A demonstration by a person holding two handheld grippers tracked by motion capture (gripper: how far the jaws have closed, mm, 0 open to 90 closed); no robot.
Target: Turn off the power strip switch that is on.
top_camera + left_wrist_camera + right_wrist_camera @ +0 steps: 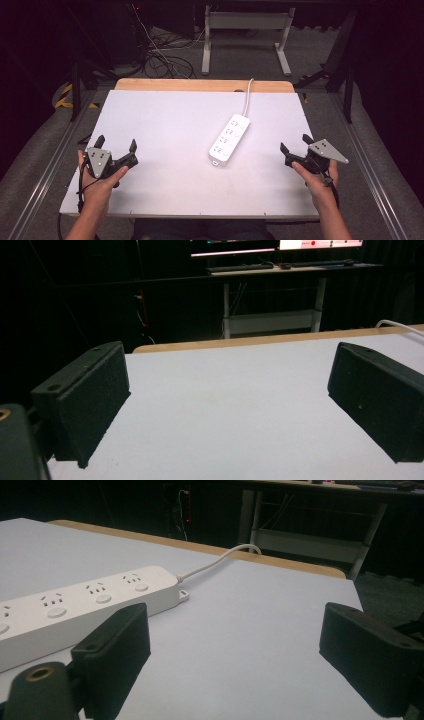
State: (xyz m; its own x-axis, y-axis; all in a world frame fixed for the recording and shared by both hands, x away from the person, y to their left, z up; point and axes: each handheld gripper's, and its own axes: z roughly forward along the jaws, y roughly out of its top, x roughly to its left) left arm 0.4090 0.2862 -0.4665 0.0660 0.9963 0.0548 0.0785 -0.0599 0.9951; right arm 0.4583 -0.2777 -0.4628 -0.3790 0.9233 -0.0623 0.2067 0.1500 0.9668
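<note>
Dark surroundings close in on the white table (165, 130), whose wooden far edge (200, 85) catches the light; behind it stand a white desk frame (245, 30) and a tangle of cables (160, 57) on the grey floor.

From where I stand, the right gripper (296, 144) is held low over the right part of the table, in the person's right hand (320, 182). Its two black jaws stand wide apart and nothing is between them; they touch nothing that I can see. In the right gripper view the same gripper (235, 645) has only bare white surface between its jaws.

Just to its left lies the white power strip (229, 139), flat on the table, at a slant, with its white cord (248, 95) going away over the far edge. The strip is near the right gripper but clearly apart from it. In the right gripper view the power strip (80, 607) runs behind the left jaw, and the cord (215, 562) curves toward the wooden edge. Nothing stands between this gripper and the strip.

Farther off, on the left part of the table, the left gripper (116, 145) is in the left hand (100, 185), jaws also wide and empty. In the left gripper view it (227, 405) faces bare table, well apart from the strip.
</note>
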